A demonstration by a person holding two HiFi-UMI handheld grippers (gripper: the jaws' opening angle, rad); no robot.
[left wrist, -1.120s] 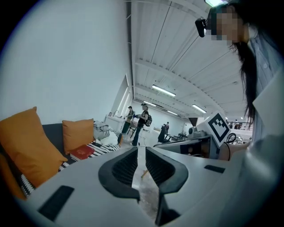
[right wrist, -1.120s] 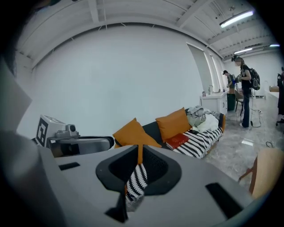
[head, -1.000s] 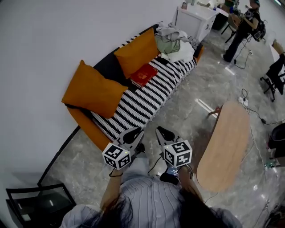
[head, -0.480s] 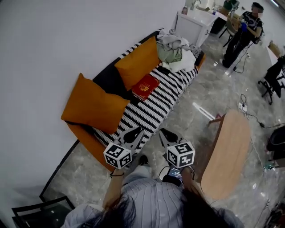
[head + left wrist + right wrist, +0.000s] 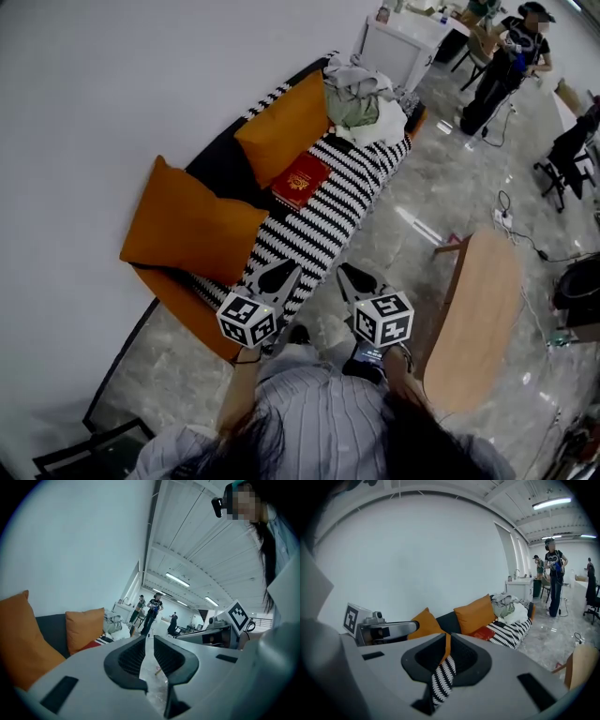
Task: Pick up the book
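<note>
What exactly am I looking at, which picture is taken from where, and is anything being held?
No robot here: a person holds a two-jaw hand tool, called a gripper, in each hand. The cubes with black-and-white squares are parts of those tools. The wide picture comes from a camera on the person's head, looking down: the left gripper shows at its left, the right gripper at its right. The other two pictures come from a camera riding on each gripper, looking along its jaws. Both pairs of jaws are closed, with nothing between them. Ahead stands a sofa with a striped seat, orange cushions, a pile of clothes at the far end, and the red book lying flat on the seat, beyond both grippers. A wooden table stands to the right.
</note>
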